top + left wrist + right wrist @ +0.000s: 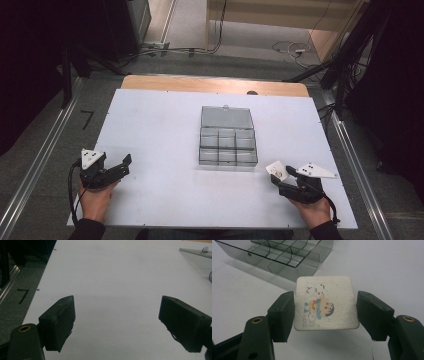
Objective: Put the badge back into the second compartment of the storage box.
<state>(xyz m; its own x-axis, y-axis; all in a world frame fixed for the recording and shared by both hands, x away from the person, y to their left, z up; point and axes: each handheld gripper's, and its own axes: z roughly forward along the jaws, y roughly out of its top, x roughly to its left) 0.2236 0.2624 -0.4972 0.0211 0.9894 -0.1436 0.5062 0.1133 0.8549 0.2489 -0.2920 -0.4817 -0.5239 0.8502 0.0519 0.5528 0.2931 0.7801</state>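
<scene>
A clear plastic compartment box (227, 147) stands open in the middle of the white table (150, 130), its lid (226, 117) lying flat behind it. My right gripper (281, 176) sits at the near right, shut on a small white square card (276, 169). In the right gripper view the card (325, 290) bears a colourful cartoon figure and sits level between the two pads, with the gripper (325, 312) just short of the box (287, 257). My left gripper (125, 165) rests at the near left, open with nothing in it; the left gripper view shows bare table between its jaws (117, 325).
A corner of the box lid (200, 255) shows at the far right of the left gripper view. Metal rails (40, 160) run along both sides of the table. Cables (295, 50) lie on the floor beyond its far wooden edge (215, 84).
</scene>
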